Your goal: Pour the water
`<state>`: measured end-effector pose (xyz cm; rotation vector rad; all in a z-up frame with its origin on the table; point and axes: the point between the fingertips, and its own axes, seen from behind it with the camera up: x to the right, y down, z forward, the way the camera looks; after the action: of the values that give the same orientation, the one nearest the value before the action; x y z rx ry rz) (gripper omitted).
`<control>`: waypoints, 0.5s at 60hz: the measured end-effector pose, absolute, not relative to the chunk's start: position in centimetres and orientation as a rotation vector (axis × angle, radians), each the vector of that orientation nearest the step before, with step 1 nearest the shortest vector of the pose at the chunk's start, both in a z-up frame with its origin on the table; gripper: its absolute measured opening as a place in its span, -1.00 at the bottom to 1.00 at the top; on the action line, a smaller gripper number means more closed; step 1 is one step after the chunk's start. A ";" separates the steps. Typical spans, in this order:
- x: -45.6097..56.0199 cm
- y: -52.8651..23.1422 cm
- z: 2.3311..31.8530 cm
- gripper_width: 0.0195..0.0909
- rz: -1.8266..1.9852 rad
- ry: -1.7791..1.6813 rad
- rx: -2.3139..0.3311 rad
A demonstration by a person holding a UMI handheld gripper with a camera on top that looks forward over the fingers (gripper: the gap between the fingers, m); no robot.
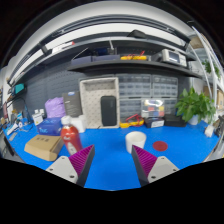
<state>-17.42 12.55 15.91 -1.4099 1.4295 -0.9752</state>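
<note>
A clear bottle with a red cap and red label (69,133) stands on the blue table (112,165), ahead and left of my fingers. A white cup (136,141) stands ahead, just beyond the right finger. My gripper (112,163) is open, its purple pads (82,161) spread wide with only bare blue table between them. Nothing is held.
A cardboard box (44,147) lies left of the bottle. A small red disc (161,146) sits right of the cup. At the back stand a blue basket (50,126), a white cabinet (100,103), a yellow object (133,124) and a green plant (193,104).
</note>
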 end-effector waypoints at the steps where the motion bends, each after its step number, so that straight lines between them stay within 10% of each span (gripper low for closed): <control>1: -17.5 13.6 15.5 0.56 -0.963 1.427 -1.417; 30: -10.1 27.5 10.0 0.58 -0.929 1.322 -1.504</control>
<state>-10.06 27.48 9.98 -1.5037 1.3220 -0.9286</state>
